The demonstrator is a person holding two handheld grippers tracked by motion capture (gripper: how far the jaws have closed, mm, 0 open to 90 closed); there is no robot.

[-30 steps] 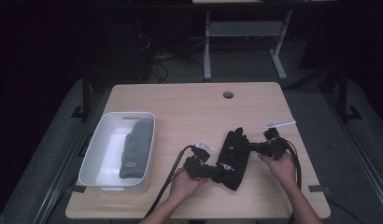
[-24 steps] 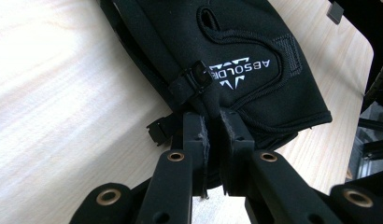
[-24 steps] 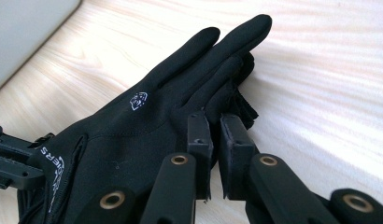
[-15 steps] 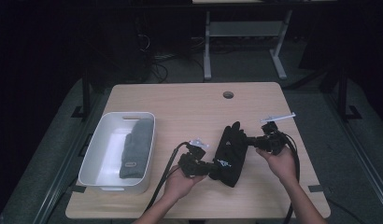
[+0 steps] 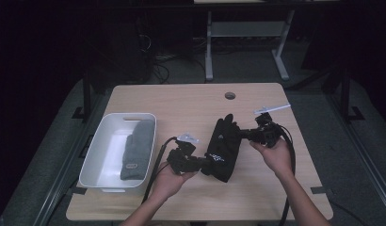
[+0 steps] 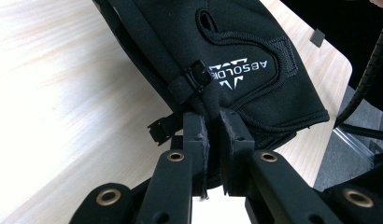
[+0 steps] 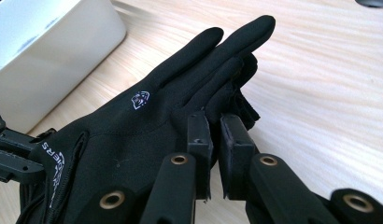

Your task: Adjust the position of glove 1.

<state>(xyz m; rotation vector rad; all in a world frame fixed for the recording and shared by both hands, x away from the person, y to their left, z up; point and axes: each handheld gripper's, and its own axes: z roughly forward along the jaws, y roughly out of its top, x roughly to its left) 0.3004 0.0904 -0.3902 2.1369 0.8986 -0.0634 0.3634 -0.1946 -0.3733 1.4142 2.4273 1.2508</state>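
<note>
A light wooden table [image 5: 181, 101] is seen in the high view, with a round dark grommet hole [image 5: 230, 95] set near its far edge at about 12 o'clock. A white rectangular bin [image 5: 101, 155] is placed toward the table's 9 o'clock side. A grey mitten [image 5: 137, 149] is laid inside it, along its right wall. Beyond the table, at 12 o'clock, a white metal desk frame [image 5: 210, 52] and loose floor cables [image 5: 158, 59] are noted on dark flooring.

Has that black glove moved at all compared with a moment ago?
Yes. The black glove, pinched by the left gripper and right gripper, has shifted away from the table's near edge, toward the round hole.
</note>
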